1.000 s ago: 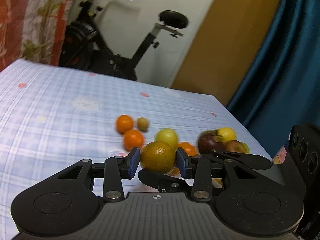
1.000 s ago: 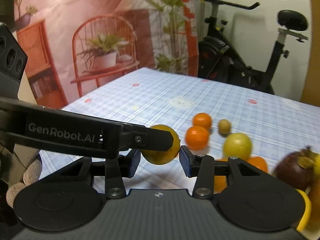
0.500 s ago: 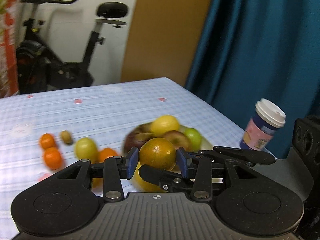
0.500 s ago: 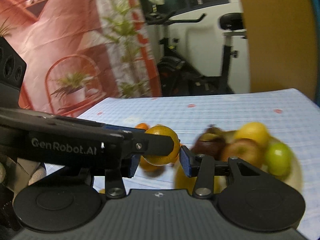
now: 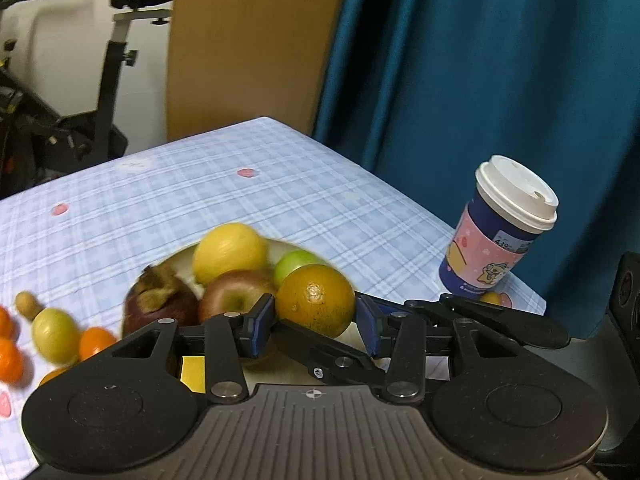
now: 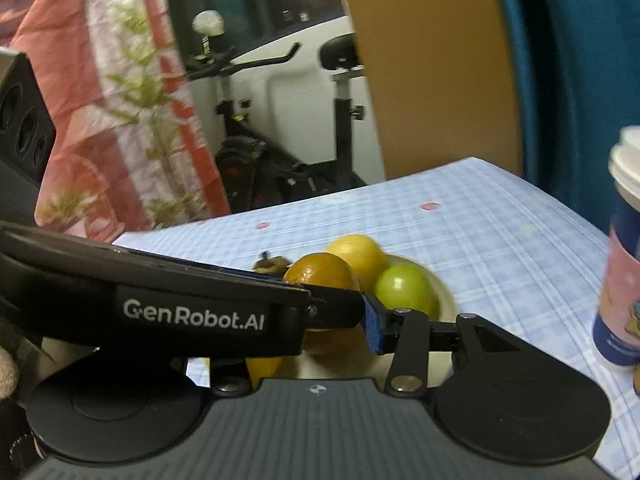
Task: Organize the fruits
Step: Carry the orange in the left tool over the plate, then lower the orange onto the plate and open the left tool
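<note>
Dim indoor light, motion blur, fisheye-bent edges.

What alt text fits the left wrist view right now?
The left gripper, jaws opening, has an orange between its pads over a plate of fruit on a blue checked tablecloth. A lidded paper cup stands to the right; loose fruit lies left.

tablecloth [image 5: 304, 200]: pale blue plaid, pink spots
curtain [image 5: 480, 80]: teal
cup [image 5: 500, 236]: navy, pink band, white lid
held orange [image 5: 315, 301]: orange, greenish tinge
apple [image 5: 236, 292]: red-yellow
lemon [image 5: 229, 250]: yellow
gripper pads [image 5: 262, 326]: blue
</note>
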`<move>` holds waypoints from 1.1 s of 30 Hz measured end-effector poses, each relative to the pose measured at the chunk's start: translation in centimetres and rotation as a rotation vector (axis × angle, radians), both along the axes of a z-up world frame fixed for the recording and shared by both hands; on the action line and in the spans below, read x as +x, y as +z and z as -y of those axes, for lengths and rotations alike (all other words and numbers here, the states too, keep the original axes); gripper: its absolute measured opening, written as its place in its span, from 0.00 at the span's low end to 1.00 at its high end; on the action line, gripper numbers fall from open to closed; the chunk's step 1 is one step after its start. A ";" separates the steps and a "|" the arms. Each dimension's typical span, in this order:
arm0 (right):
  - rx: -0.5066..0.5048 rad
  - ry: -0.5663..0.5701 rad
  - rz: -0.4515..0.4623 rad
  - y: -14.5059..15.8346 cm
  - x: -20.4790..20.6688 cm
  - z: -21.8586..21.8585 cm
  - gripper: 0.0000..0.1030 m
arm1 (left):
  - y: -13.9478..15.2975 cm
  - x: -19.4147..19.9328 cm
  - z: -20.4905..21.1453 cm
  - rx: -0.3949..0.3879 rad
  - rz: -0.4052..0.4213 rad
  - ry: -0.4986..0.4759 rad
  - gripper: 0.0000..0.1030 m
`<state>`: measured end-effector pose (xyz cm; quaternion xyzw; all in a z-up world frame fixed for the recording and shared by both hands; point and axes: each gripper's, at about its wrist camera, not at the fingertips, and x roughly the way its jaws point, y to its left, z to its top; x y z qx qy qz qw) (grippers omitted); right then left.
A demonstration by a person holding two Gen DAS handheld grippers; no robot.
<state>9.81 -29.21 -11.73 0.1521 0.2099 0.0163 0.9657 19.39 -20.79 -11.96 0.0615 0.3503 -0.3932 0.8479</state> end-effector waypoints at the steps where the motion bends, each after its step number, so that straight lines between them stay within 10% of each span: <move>1: 0.005 -0.011 0.001 0.0 -0.1 0.4 0.44 | -0.1 0.1 0.3 0.003 -0.003 -0.008 0.46; 33: -0.028 -0.101 -0.073 -2.6 0.5 1.8 0.46 | -2.4 0.3 2.5 0.039 -0.031 -0.007 0.48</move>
